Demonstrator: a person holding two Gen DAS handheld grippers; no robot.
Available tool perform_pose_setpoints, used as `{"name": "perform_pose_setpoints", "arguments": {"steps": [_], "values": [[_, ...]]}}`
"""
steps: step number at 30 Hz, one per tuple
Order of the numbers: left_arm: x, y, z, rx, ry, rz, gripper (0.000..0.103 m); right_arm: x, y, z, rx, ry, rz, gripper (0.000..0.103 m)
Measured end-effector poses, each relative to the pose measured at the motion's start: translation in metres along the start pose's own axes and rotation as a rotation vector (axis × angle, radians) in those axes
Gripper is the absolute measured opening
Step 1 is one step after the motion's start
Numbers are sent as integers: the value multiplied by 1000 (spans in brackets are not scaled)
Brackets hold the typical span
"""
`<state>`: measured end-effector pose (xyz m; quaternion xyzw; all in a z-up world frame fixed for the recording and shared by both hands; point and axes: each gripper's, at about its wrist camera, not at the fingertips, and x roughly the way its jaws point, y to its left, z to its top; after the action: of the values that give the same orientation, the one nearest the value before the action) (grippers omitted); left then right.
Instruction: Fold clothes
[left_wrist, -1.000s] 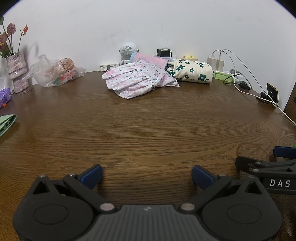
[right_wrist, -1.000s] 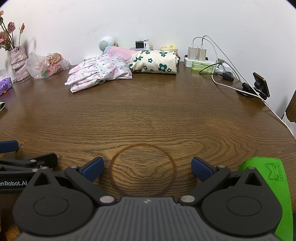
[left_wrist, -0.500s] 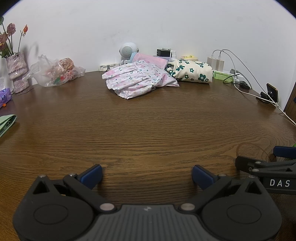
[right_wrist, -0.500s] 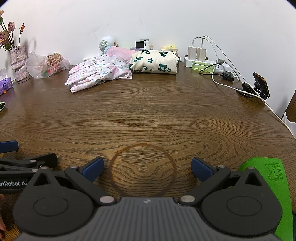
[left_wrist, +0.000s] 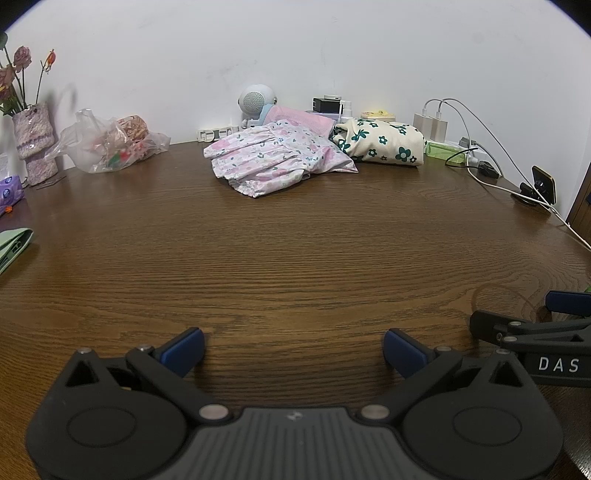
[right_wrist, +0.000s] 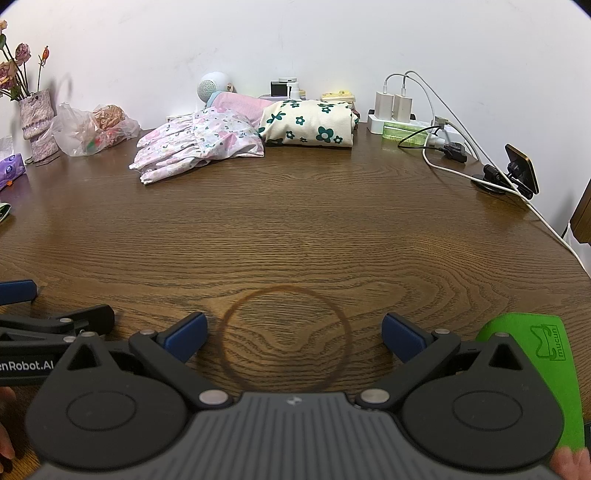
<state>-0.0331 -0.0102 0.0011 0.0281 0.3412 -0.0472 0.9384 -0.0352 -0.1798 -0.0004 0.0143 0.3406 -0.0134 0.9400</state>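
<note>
- Left wrist view: left gripper (left_wrist: 293, 350) low over the wood table (left_wrist: 295, 258), jaws spread wide, nothing btw them. The pink floral garment (left_wrist: 275, 160) lies far at the back, near the wall; the cream flower-print garment (left_wrist: 384, 142) touches it on the right side.
- Right wrist view: right gripper (right_wrist: 294, 336) also spread wide, empty, above a dark ring mark (right_wrist: 283, 338) on the wood. A green mat (right_wrist: 543, 369) is just beside its right finger. Both garments well apart from the grippers.

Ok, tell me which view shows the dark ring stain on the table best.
The right wrist view: the ring stain lies whole between the open fingers of the right hand-held gripper. The left wrist view catches only a faint arc of the stain near its right edge, partly behind the right hand-held gripper.
</note>
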Motion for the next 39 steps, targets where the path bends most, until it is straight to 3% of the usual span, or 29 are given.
{"name": "perform_pose_setpoints", "arguments": {"steps": [39], "values": [[1,0,0,0,-1,2,103,-2,-1,-2,20,0,-32,103]]}}
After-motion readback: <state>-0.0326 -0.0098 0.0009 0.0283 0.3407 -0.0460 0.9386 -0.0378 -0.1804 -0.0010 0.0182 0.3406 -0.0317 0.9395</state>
